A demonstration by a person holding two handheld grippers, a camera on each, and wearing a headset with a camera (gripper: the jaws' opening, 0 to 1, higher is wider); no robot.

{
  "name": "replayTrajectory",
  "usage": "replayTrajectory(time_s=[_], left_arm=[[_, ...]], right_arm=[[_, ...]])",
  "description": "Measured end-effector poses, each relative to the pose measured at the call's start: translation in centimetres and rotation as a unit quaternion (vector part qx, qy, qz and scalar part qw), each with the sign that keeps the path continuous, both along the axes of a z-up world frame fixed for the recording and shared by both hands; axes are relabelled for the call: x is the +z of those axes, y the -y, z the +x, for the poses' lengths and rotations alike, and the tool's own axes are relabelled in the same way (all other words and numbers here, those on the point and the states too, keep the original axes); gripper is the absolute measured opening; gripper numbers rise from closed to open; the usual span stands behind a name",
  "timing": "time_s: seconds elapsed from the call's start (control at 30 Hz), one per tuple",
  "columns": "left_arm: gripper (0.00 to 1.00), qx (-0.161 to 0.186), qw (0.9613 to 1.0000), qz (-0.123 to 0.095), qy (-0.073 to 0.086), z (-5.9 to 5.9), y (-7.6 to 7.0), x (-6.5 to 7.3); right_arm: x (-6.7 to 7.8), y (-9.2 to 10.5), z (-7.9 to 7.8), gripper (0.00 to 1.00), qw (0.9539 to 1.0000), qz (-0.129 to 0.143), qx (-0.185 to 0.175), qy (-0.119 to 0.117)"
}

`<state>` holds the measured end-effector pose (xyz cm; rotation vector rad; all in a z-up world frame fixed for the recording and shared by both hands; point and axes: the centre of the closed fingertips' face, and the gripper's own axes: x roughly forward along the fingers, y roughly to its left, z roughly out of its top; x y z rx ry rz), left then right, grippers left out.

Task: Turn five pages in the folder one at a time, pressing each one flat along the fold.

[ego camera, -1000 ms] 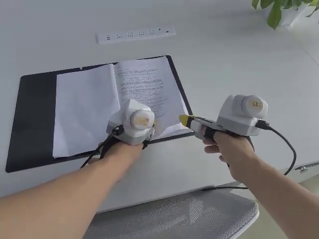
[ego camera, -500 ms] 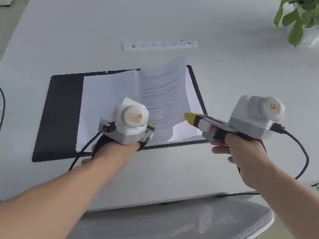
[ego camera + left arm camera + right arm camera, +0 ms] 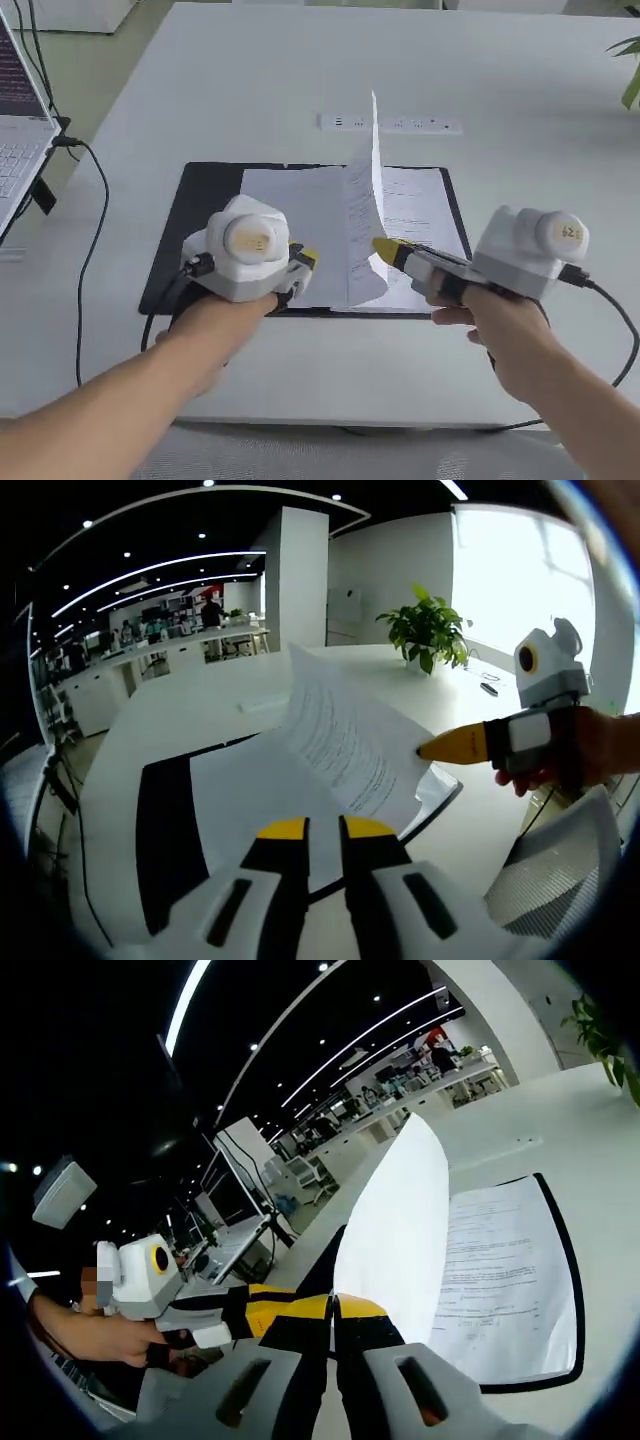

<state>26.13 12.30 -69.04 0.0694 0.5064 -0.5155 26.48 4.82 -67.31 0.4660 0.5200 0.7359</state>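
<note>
Right gripper [image 3: 384,249] is pinching the lower front edge of 1 printed page [image 3: 362,205], with its jaws clamped together on the paper. It is holding the page upright over the fold of the open black folder [image 3: 200,215]. Left gripper [image 3: 304,259] is hovering over the folder's front edge, left of the fold, jaws only slightly apart and gripping nothing. Folder is lying flat on the white table [image 3: 250,60], with a power strip [image 3: 390,123] behind it.

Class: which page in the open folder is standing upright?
The middle page, pinched by the right gripper, stands on edge; the blank left sheet and printed right sheet lie flat.
</note>
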Motion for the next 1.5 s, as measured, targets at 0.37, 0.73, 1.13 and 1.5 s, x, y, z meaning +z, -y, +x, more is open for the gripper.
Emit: replayTrajectory(time_s=[0.37, 0.73, 1.13, 1.5], left_arm=[[0.09, 0.038, 0.9992, -0.005, 0.011, -1.8, -6.1, 1.0], [0.08, 0.07, 0.9975, -0.002, -0.001, -2.7, -11.2, -0.1], [0.08, 0.081, 0.9963, -0.008, -0.027, -3.4, -13.1, -2.5], [0.07, 0.082, 0.9956, -0.011, -0.044, -3.5, -13.1, -4.5]], right_arm=[[-1.3, -6.9, 0.1, 0.0, 0.9984, -0.018, 0.054, -0.01], [-5.0, -12.9, 0.3, 0.0, 0.9933, -0.055, 0.093, -0.039], [-10.4, -15.8, 0.2, 0.0, 0.9838, -0.103, 0.111, -0.097], [-12.5, -16.7, -0.6, 0.05, 0.9784, -0.087, 0.117, -0.147]])
